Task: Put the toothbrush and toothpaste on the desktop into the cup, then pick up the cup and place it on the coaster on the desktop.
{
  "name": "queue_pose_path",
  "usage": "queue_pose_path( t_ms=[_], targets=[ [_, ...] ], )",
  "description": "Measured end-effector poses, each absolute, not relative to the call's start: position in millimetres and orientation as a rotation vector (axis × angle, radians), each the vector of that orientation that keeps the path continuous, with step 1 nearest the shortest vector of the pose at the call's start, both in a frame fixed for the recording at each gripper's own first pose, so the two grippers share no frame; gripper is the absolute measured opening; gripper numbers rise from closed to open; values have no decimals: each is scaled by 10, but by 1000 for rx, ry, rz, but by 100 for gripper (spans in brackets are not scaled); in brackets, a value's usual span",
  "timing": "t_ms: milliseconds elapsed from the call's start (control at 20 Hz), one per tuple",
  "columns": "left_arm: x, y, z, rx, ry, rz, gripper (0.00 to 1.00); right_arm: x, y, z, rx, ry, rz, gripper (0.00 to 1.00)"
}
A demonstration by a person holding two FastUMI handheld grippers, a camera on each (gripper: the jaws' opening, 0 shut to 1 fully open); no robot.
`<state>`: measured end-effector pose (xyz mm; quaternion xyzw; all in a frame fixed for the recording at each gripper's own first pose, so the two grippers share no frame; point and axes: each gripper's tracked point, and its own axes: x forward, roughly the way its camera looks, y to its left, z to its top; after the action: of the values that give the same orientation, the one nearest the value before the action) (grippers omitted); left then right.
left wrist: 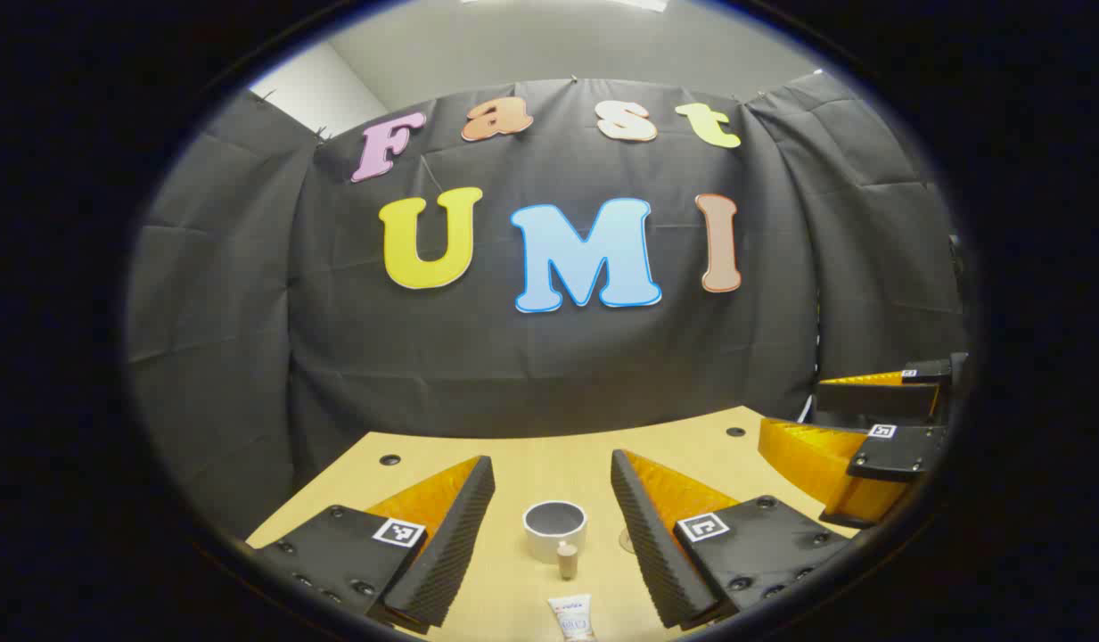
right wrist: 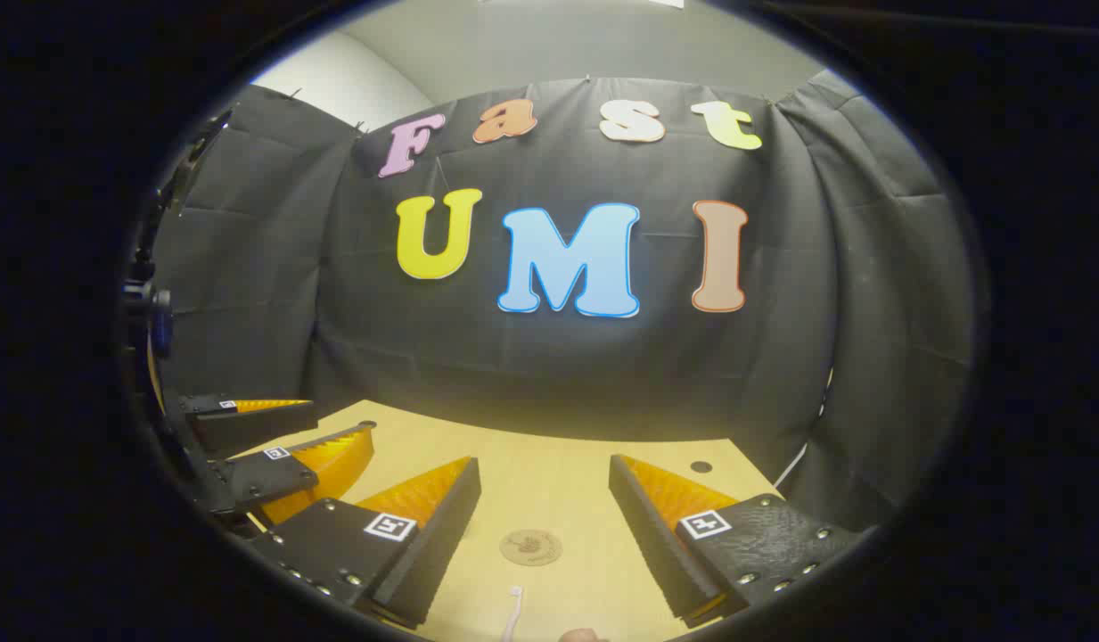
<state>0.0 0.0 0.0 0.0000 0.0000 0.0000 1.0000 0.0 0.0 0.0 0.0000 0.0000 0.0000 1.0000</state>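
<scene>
Nothing done yet: cup (left wrist: 554, 528) empty, paste (left wrist: 572, 617) and brush (right wrist: 512, 611) on counter (left wrist: 531, 464), my jaws wide, empty.

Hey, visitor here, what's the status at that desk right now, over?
Left hand-held gripper open, right hand-held gripper open, both empty. Cup empty on desk; toothpaste lying in front of it. Toothbrush lying near coaster. Nothing in the way.

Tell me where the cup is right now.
In the left gripper view, the cup stands upright on the desk between the open left gripper's fingers, with the toothpaste just nearer the camera.
</scene>
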Motion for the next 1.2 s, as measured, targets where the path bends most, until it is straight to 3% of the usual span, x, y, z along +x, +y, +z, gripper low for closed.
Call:
queue_pose_path(
  t_ms=[750, 1200],
  targets=[
    [114, -20, -169, -14, 63, -1, 89, 79, 33, -164, 16, 65, 20, 92],
    [127, -121, -753, -57, 256, -54, 89, 82, 87, -582, 49, 221, 29, 92]
  ],
)
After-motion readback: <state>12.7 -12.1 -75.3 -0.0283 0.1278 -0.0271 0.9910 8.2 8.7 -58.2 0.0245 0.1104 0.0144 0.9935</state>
